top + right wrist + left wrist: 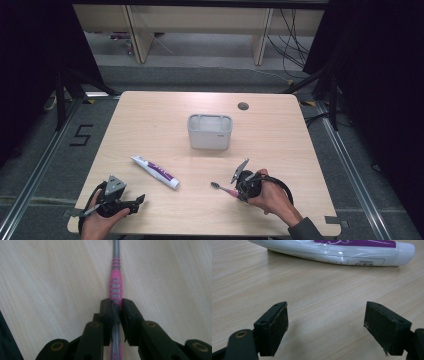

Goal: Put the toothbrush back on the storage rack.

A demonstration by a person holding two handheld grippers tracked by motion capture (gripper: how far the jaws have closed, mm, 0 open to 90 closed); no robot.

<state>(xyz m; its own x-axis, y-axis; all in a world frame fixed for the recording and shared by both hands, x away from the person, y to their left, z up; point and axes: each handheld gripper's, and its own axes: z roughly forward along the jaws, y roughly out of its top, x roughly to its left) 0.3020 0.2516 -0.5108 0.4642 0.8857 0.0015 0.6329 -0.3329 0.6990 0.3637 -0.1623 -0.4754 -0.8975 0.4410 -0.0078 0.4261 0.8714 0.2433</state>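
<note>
A pink and grey toothbrush (223, 188) lies near the table's front, bristles pointing left. My right gripper (241, 190) is shut on its handle; in the right gripper view the two jaws pinch the pink grip (115, 290). A white and purple toothpaste tube (155, 171) lies left of centre, cap toward the front right. My left gripper (136, 204) stands open at the front left corner, short of the tube (337, 251), with bare wood between its fingers (274, 327). A white rectangular holder (210, 131) stands upright at the table's middle.
The wooden table (150, 120) has a round cable hole (243, 106) at the back right. Beyond it are desk legs and cables on the floor. A "5" is marked on the floor (81, 134) at the left.
</note>
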